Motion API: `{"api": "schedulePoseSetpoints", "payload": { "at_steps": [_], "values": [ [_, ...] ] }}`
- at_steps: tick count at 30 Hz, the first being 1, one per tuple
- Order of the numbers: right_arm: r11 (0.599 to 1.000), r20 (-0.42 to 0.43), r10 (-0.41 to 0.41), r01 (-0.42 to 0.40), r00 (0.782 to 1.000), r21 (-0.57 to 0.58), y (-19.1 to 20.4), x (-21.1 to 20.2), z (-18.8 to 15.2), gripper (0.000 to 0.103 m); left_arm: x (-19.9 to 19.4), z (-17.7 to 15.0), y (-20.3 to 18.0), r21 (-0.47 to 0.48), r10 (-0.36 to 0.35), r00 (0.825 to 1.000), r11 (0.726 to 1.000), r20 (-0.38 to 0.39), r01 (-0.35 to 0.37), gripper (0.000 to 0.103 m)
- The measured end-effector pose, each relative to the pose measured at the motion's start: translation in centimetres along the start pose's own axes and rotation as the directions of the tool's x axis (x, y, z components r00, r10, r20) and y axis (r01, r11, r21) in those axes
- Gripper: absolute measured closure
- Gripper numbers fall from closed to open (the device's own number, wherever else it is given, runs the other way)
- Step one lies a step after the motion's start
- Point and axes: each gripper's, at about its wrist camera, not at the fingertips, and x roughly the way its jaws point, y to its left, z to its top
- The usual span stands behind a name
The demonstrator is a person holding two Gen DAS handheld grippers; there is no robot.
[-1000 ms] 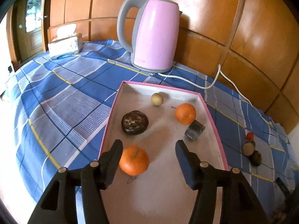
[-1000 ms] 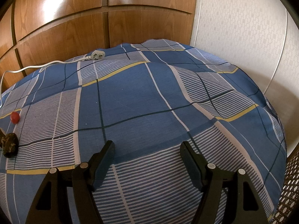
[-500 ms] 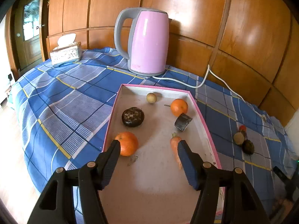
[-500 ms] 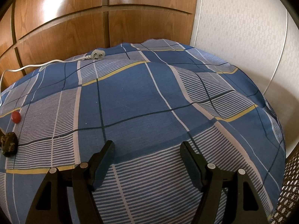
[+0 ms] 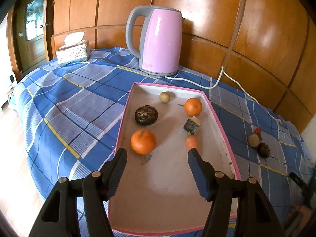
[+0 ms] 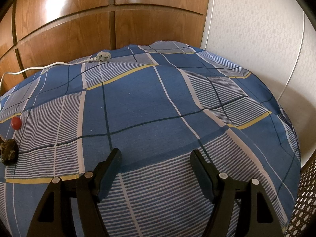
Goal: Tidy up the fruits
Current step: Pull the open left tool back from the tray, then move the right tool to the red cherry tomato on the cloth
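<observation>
Pink-rimmed tray [image 5: 217, 116] at frame centre holds 2 oranges [image 5: 143, 141], a dark fruit [image 5: 146, 114], a tan ball [image 5: 164, 97], a grey chunk [image 5: 192, 126] and a carrot [image 5: 191, 141]. Left gripper [image 5: 157, 161] hovers open and empty above it. Right gripper [image 6: 156, 161], open, holds nothing over the cloth [image 6: 138, 102].

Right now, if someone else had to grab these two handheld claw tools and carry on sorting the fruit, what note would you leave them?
Left gripper: jaws open, empty, above the near end of the pink-rimmed tray.
Right gripper: jaws open, empty, over bare checked cloth.
Done: in the tray lie two oranges, a dark round fruit, a small tan fruit, a carrot-like piece and a dark block.
Left: a small red fruit, a tan one and a dark one on the cloth, right of the tray.
</observation>
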Motion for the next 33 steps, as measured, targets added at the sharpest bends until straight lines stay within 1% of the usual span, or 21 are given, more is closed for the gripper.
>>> {"api": "schedulePoseSetpoints", "payload": {
  "at_steps": [4, 6, 8, 16, 20, 21, 24, 25, 28, 30, 33],
  "values": [
    [1.000, 0.000, -0.001, 0.001, 1.000, -0.001, 0.0, 0.0, 0.0, 0.029, -0.1, -0.2, 0.6, -0.017, 0.005, 1.000, 1.000, 0.003, -0.005, 0.037],
    [1.000, 0.000, -0.001, 0.001, 1.000, -0.002, 0.0, 0.0, 0.0, 0.029, -0.2, -0.4, 0.9, -0.029, 0.003, 1.000, 1.000, 0.005, -0.003, 0.032],
    [1.000, -0.001, -0.001, 0.001, 1.000, -0.002, 0.0, 0.0, 0.0, 0.029, -0.4, -0.6, 1.1, -0.034, 0.003, 1.000, 0.999, 0.011, -0.003, 0.031],
    [1.000, -0.015, -0.006, 0.006, 1.000, -0.005, 0.2, 0.0, 0.2, 0.029, 0.0, -1.0, 1.1, -0.035, -0.001, 1.000, 0.999, -0.006, 0.001, 0.031],
    [1.000, -0.030, 0.008, -0.008, 1.000, -0.007, 0.4, -0.2, 0.3, 0.029, 0.1, -1.1, 1.1, -0.034, -0.003, 1.000, 0.999, -0.009, 0.003, 0.031],
    [1.000, -0.037, 0.023, -0.023, 0.999, -0.013, 0.5, -0.2, 0.4, 0.029, 0.1, -1.1, 1.1, -0.034, -0.003, 1.000, 0.999, -0.009, 0.002, 0.031],
    [0.993, -0.069, 0.109, -0.112, 0.992, -0.044, 1.5, -0.5, 0.9, 0.029, 0.2, -1.1, 1.1, -0.034, -0.002, 1.000, 0.999, -0.011, 0.002, 0.031],
    [0.988, -0.075, 0.136, -0.141, 0.988, -0.070, 2.3, -0.6, 1.0, 0.029, 0.2, -1.1, 1.1, -0.034, -0.002, 1.000, 0.999, -0.012, 0.002, 0.031],
    [0.975, -0.079, 0.183, -0.191, 0.980, -0.117, 4.2, -1.3, 1.0, 0.029, 0.2, -1.2, 1.1, -0.035, 0.000, 1.000, 0.999, -0.013, 0.000, 0.031],
    [0.963, -0.091, 0.226, -0.236, 0.970, -0.128, 5.4, -1.6, 1.0, 0.030, 0.2, -1.3, 1.2, -0.036, 0.001, 1.000, 0.999, -0.015, -0.001, 0.031],
    [0.949, -0.090, 0.263, -0.275, 0.961, -0.156, 7.2, -2.3, 1.4, 0.031, 0.3, -1.4, 1.5, -0.040, 0.003, 1.000, 0.999, -0.021, -0.004, 0.031]
  ]
}}
